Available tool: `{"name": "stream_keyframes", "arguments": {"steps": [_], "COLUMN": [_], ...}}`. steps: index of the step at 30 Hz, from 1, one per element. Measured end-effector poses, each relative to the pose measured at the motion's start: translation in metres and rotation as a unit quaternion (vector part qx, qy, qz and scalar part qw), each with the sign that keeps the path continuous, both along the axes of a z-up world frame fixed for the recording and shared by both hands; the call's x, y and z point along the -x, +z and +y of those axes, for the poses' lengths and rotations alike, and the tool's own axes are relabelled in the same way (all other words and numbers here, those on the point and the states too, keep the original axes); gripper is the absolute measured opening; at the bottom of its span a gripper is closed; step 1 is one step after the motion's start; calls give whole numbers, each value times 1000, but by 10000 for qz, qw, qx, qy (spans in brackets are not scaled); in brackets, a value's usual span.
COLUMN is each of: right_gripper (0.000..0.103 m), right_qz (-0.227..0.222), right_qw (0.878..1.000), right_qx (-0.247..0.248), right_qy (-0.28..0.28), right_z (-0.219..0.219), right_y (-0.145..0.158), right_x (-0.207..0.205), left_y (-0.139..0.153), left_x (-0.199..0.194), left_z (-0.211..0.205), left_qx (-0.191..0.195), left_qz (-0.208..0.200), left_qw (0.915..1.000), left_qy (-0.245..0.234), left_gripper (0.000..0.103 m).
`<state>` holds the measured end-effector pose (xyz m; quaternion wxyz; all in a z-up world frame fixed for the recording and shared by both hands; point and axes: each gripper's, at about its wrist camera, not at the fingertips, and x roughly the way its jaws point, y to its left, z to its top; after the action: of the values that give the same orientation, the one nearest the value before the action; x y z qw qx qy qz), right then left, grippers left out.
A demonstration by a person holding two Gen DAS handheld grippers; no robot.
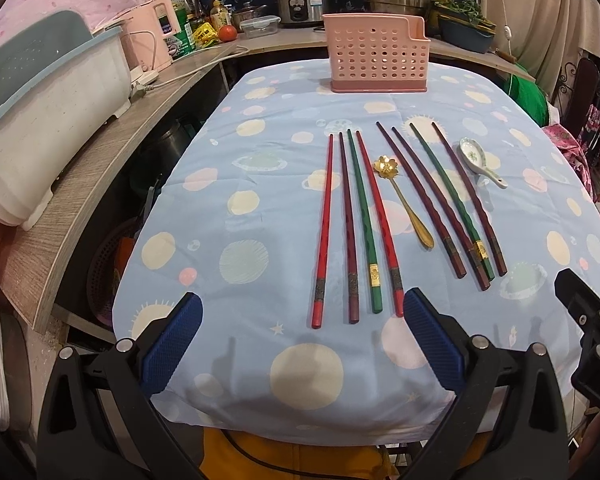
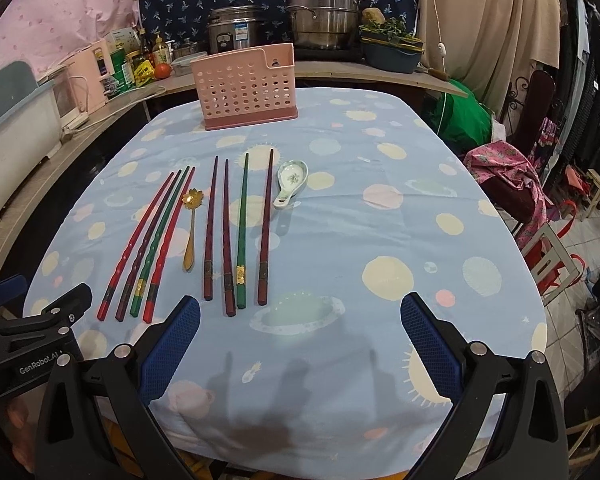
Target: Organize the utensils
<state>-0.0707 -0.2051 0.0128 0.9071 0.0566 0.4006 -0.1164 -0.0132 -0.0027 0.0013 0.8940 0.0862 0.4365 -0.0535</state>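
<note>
The holder's [image 1: 377,53] inside cannot be seen past its perforated pink plastic wall; it stands at 12 o'clock on the cloth [image 1: 260,184]. Both grippers hover at 6 o'clock, the left gripper [image 1: 302,326] and right gripper [image 2: 300,328] each with jaws wide apart, empty. Eight slim chopsticks [image 1: 364,220], red, maroon and green with banded ends, lie mid-table in two sets of four. A gold flower-bowled spoon [image 1: 404,200] lies between them; a glazed ceramic spoon [image 1: 480,160] lies at 2 o'clock.
</note>
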Motion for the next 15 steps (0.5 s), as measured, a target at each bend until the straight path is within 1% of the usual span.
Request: {"name": "stream_keyframes", "arguments": {"steps": [15], "right_gripper": [96], "right_qz": [-41], "right_qw": [9999], "right_qx": [31], "right_qy": [117], "right_z": [10], "right_y": [4], "right_x": [2], "left_y": [4], "left_x": [6], "left_z": [11], "left_qx": [16], "left_qz": [-34], "left_qw": [10000], "left_qy": [57], "left_gripper": [96]}}
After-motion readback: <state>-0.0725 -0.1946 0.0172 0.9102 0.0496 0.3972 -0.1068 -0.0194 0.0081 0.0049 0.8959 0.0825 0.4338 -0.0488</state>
